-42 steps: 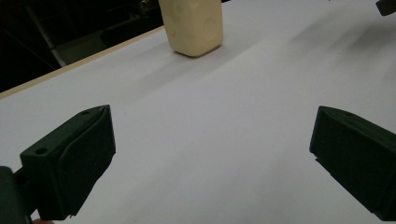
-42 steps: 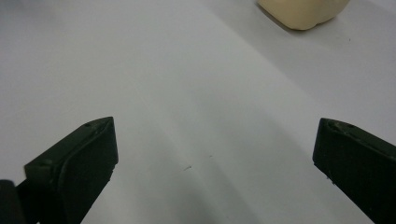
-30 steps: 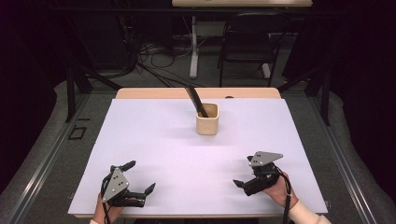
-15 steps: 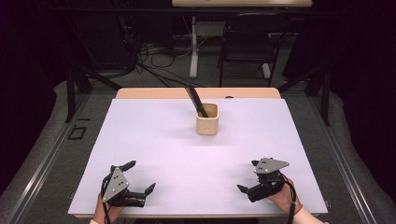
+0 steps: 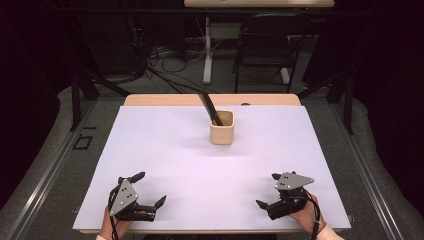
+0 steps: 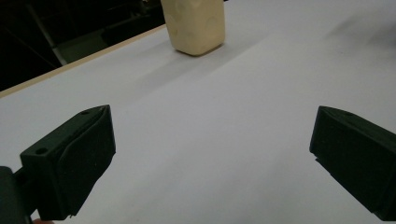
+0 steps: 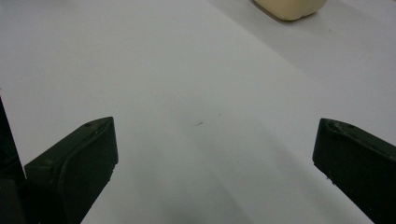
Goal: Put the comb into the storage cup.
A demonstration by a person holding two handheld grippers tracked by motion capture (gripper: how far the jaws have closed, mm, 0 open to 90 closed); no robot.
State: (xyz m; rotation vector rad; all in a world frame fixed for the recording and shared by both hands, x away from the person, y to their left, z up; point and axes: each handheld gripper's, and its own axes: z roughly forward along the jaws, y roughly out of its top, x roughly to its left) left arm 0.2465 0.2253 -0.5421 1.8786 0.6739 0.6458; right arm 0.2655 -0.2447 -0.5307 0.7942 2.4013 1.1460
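A cream cup (image 5: 221, 132) stands on the white table (image 5: 165, 150) toward the back middle, with a black utensil (image 5: 209, 108) leaning out of it to the upper left. The cup (image 6: 195, 24) shows far ahead in the left gripper view, and its base (image 7: 289, 8) at the top edge of the right gripper view. My left gripper (image 5: 149, 189) rests open near the front left edge, nothing between its jaws. My right gripper (image 5: 267, 191) rests open near the front right edge, also holding nothing. In both gripper views the black jaws stand wide apart over bare tabletop.
A wooden strip (image 5: 170, 100) runs along the table's far edge. Beyond it are a chair (image 5: 262, 50), a desk leg (image 5: 207, 55) and floor cables (image 5: 165, 55). Metal rails (image 5: 45, 175) flank the table on the floor.
My right gripper has shifted slightly toward the front right edge and turned a little. The left gripper and the cup have stayed put.
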